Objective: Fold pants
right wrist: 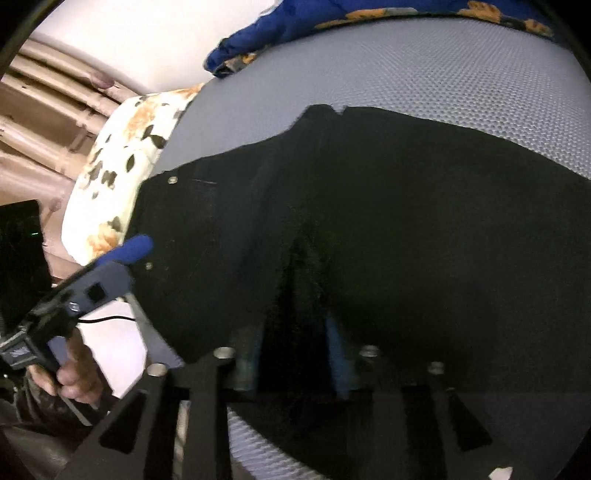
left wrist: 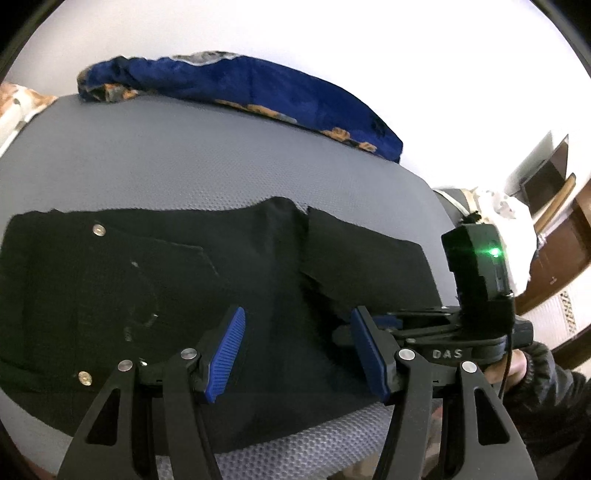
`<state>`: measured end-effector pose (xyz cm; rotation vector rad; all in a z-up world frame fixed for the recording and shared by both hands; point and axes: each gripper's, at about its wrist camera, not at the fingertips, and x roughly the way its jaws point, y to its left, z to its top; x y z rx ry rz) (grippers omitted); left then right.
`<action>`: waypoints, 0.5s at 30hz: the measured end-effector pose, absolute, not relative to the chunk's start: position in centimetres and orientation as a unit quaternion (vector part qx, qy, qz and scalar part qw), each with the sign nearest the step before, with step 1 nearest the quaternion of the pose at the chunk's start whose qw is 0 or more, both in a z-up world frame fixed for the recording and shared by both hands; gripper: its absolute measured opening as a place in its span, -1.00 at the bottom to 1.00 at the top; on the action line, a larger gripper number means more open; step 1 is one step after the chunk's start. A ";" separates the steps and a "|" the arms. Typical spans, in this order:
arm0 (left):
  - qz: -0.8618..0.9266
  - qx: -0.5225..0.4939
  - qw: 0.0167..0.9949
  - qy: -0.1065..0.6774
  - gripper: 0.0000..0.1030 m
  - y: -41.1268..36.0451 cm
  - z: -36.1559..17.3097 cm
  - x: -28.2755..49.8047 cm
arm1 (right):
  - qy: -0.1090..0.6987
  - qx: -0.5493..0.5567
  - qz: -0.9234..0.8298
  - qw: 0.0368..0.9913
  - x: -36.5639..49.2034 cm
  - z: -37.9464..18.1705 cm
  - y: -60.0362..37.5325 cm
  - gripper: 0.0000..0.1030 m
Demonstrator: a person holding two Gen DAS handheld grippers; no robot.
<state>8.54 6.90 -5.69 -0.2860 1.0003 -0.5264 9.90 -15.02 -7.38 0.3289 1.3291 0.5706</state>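
A grey textured mat (left wrist: 184, 155) carries black pants (left wrist: 166, 280) and blue cloth (left wrist: 277, 88).

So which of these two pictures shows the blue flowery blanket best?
The left wrist view: the blue blanket stretches almost whole along the far edge of the grey mat, sharp and well lit. The right wrist view catches only a cropped strip of it at the top.
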 end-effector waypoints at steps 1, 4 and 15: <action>-0.258 -0.142 0.828 0.478 0.17 6.7 -5.8 8.6 | 0.602 0.153 0.259 0.740 9.7 -6.9 -15.4 -0.28; -0.279 -0.161 0.809 0.491 0.17 6.4 -5.9 8.4 | 0.583 0.179 0.257 0.750 8.8 -5.2 -17.6 -0.22; -0.295 -0.266 0.693 0.602 0.16 4.4 -10.4 10.3 | 0.539 0.273 0.160 0.780 6.4 -4.6 -25.8 -0.06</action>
